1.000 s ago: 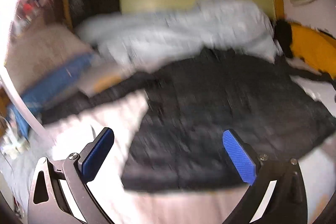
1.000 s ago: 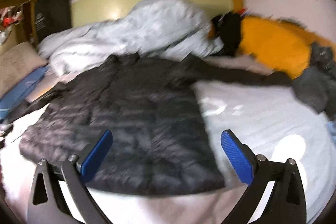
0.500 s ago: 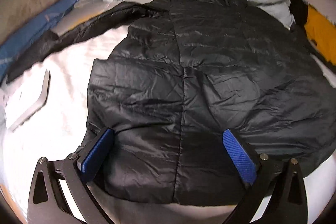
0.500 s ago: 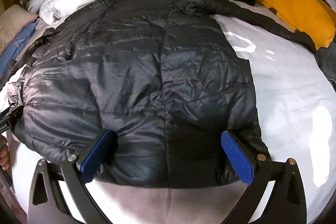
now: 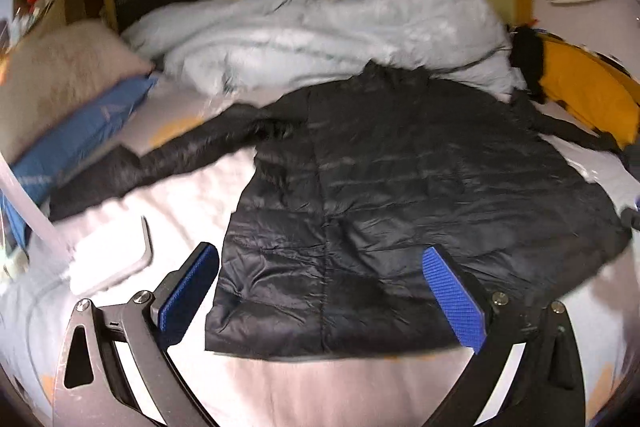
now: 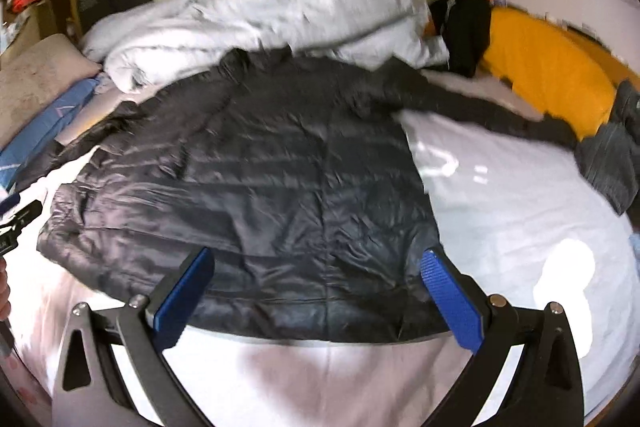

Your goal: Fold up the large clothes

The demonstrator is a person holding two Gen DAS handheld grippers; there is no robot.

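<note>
A black quilted puffer jacket [image 5: 400, 195] lies flat on the white bed sheet [image 5: 168, 211], back up, collar toward the far wall, hem toward me. One sleeve [image 5: 168, 155] stretches out to the left, the other [image 6: 492, 115] out to the right. My left gripper [image 5: 320, 291] is open and empty, hovering above the hem's left part. My right gripper [image 6: 320, 291] is open and empty above the hem's right part [image 6: 280, 195]. The left gripper's tip [image 6: 20, 219] shows at the right view's left edge.
A crumpled pale blue duvet [image 5: 320, 35] is heaped behind the collar. A yellow cushion [image 6: 548, 67] and dark clothes [image 6: 612, 155] lie at the right. A beige pillow [image 5: 60, 75], a blue pillow [image 5: 80, 135] and a white flat device [image 5: 116, 263] lie at the left.
Both grippers have pulled back and up from the jacket's hem, still open. The jacket lies as before.
</note>
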